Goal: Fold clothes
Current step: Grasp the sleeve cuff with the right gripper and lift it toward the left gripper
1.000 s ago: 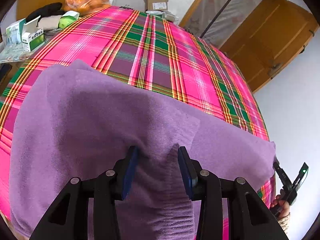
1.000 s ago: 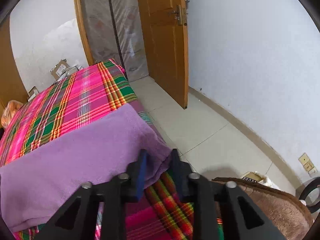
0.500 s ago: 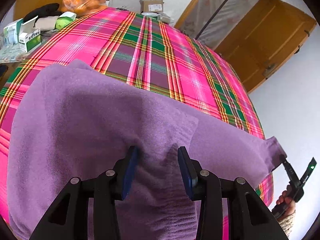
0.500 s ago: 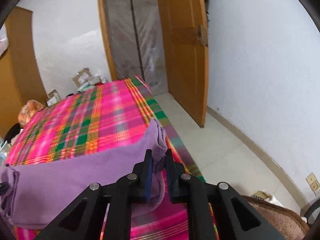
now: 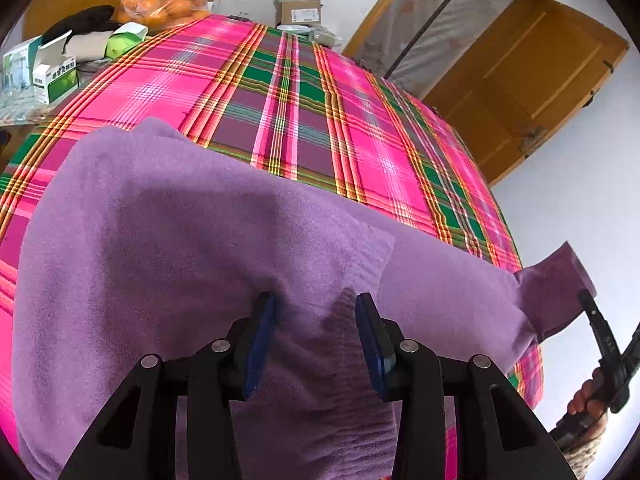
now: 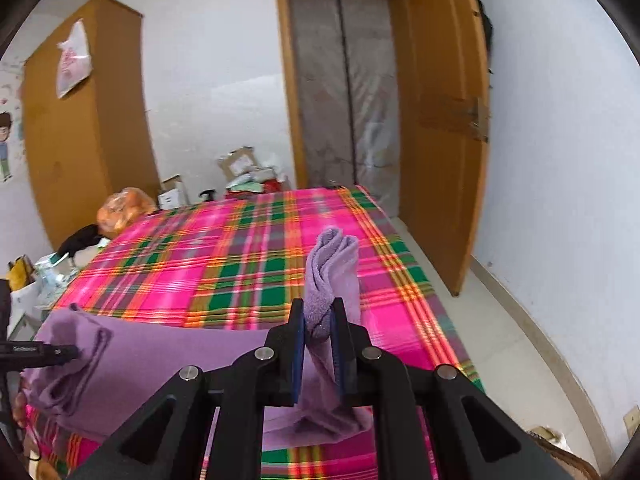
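A purple sweater [image 5: 168, 240] lies across the near part of a pink plaid bed [image 5: 288, 92]. The right gripper [image 6: 319, 334] is clamped on a bunched end, lifting it toward twelve o'clock. The left gripper [image 5: 316, 320] straddles the fabric, fingers spread apart.

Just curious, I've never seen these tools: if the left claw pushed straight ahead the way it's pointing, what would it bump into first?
The left claw would meet the purple garment first; a bunched ridge already sits between its open fingers. Beyond lies the plaid bedcover, though depth is hard to judge.
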`<control>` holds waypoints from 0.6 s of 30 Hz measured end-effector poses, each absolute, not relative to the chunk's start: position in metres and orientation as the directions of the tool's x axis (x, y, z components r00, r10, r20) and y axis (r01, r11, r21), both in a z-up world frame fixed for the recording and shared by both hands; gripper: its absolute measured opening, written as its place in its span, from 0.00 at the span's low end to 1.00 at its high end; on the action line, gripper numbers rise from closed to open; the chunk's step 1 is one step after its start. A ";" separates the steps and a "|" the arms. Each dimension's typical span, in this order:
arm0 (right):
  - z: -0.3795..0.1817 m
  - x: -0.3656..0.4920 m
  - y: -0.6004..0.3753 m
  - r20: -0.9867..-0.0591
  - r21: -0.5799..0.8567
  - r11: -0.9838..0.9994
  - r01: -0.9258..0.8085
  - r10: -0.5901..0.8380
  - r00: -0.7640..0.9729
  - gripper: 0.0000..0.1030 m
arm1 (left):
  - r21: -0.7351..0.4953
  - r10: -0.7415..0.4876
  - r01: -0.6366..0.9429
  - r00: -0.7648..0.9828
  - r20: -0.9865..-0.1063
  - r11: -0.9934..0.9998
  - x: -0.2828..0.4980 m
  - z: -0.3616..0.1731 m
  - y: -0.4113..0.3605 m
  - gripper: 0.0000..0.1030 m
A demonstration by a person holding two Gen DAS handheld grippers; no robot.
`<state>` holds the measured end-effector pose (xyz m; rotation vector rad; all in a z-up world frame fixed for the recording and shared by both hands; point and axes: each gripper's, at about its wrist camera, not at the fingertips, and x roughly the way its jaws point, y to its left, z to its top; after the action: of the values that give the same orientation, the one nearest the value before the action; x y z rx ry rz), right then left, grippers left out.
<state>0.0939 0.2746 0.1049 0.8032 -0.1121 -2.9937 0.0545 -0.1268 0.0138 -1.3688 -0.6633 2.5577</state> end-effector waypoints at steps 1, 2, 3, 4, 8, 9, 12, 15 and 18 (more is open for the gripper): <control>0.107 0.095 0.270 -0.496 0.079 -0.996 0.036 -0.070 -0.866 0.12 | -0.458 0.348 0.060 -0.566 -0.747 -0.887 0.055 0.014 -0.127 0.41; 0.109 0.097 0.264 -0.491 0.076 -0.996 0.054 -0.085 -0.867 0.12 | -0.460 0.350 0.059 -0.566 -0.747 -0.886 0.055 0.014 -0.127 0.41; 0.110 0.097 0.260 -0.488 0.075 -0.995 0.066 -0.095 -0.867 0.12 | -0.461 0.351 0.057 -0.566 -0.746 -0.886 0.055 0.014 -0.128 0.41; 0.112 0.098 0.256 -0.486 0.074 -0.994 0.078 -0.105 -0.868 0.12 | -0.461 0.353 0.056 -0.565 -0.746 -0.885 0.055 0.014 -0.128 0.41; 0.119 0.100 0.240 -0.474 0.073 -0.990 0.124 -0.144 -0.869 0.12 | -0.462 0.357 0.051 -0.564 -0.745 -0.885 0.056 0.014 -0.129 0.41; 0.121 0.100 0.237 -0.470 0.075 -0.988 0.134 -0.153 -0.869 0.12 | -0.463 0.358 0.050 -0.564 -0.745 -0.885 0.056 0.014 -0.129 0.41; 0.131 0.101 0.233 -0.451 0.064 -0.989 0.135 -0.150 -0.880 0.12 | -0.465 0.359 0.050 -0.564 -0.743 -0.884 0.055 0.014 -0.129 0.41; 0.139 0.100 0.234 -0.440 0.086 -0.985 0.147 -0.170 -0.882 0.12 | -0.464 0.360 0.047 -0.564 -0.743 -0.884 0.055 0.013 -0.129 0.41; 0.140 0.099 0.229 -0.445 0.080 -0.980 0.184 -0.200 -0.873 0.12 | -0.467 0.363 0.047 -0.562 -0.743 -0.883 0.055 0.013 -0.129 0.41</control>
<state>0.0991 0.2288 0.1399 0.6849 -0.0526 -2.8618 0.0552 -0.1295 0.0132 -1.3619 -0.6642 2.5388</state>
